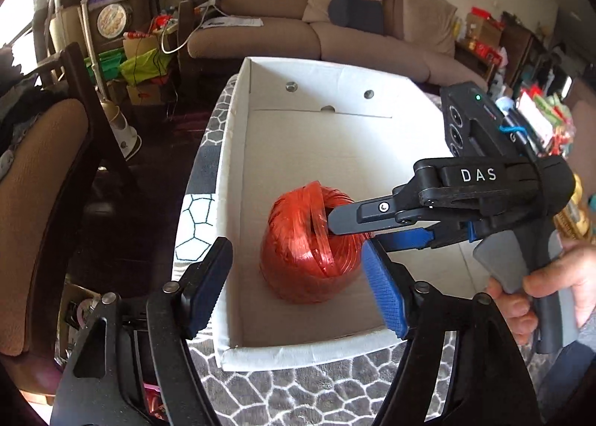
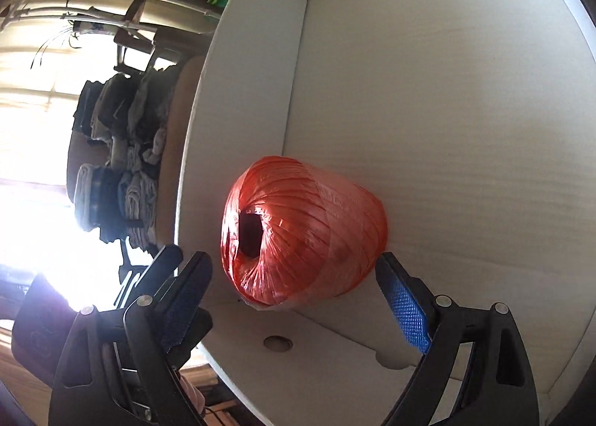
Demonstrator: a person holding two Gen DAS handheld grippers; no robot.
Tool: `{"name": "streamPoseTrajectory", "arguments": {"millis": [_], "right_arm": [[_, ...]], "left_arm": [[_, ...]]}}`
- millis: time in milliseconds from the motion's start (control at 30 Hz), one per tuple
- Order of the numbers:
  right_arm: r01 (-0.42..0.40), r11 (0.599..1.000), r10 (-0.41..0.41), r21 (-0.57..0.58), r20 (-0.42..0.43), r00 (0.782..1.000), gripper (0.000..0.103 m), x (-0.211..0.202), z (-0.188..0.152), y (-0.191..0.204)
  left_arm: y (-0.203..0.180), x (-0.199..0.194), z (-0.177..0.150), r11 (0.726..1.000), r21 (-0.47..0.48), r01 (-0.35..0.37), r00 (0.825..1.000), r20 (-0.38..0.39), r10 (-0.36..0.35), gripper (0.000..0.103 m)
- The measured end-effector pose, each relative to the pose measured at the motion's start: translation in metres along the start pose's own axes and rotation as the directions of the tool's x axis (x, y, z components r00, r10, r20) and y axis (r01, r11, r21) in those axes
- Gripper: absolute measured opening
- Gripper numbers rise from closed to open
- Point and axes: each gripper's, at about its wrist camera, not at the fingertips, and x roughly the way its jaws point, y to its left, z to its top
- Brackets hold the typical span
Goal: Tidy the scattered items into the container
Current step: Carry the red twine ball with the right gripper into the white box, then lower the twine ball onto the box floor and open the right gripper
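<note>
A brown-cushioned chair [image 1: 41, 180] is seen at the far left of the left wrist view, beside the worktop [image 1: 327, 388], which is covered by a grey cloth with a white stone pattern. On that cloth a white cardboard box [image 1: 232, 150] is set, open at the top, with a beige sofa [image 1: 335, 31] in the room behind it. A ball of red plastic twine [image 1: 309, 243] is shown resting on the box floor, near the box's left wall and towards its near end. The left tongs [image 1: 294, 282] are held apart over the near end of the box; the dark left pad sits over the left wall and the blue pad is just beside the ball, neither pressing on it. From the right of this view the right tongs [image 1: 348, 230] are reached in, gripped by a hand [image 1: 551, 288] at the handle (the letters DAS are printed on the body); one grey finger [image 1: 346, 219] overlaps the ball's upper side, and whether it touches cannot be told.

In the right wrist view the scene is tilted sideways: stacked clothing [image 2: 115, 165] and a bright window are seen at left, then the box wall [image 2: 238, 120]. The ball [image 2: 309, 232] lies between the widely parted right tongs [image 2: 294, 299], its dark core hole facing the camera, with clear gaps at both pads.
</note>
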Motion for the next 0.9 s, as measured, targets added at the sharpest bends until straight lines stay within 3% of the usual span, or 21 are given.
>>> {"name": "streamPoseTrajectory", "arguments": {"millis": [200,533,767,900], "right_arm": [[0.021,1.0,-0.019,-0.023,0.084,0.996,0.091,-0.011,0.001,0.003],[0.041,0.997,-0.041,-0.068,0.009,0.999,0.076,0.021,-0.003,0.018],[0.023,0.996,-0.031,-0.09,-0.088,0.996,0.077,0.022,-0.021,0.021],[0.019,0.998,-0.019,-0.061,-0.011,1.0,0.077,0.003,-0.018,0.018]], "left_arm": [[0.03,-0.031,0.005,0.988,-0.134,0.071,0.995,0.072,-0.061,0.072],[0.062,-0.04,-0.014,0.958,-0.26,0.119,0.991,0.093,-0.098,0.072],[0.057,-0.041,-0.017,0.958,-0.258,0.128,0.99,0.094,-0.107,0.072],[0.047,-0.04,-0.018,0.96,-0.246,0.131,0.99,0.086,-0.114,0.072]]}}
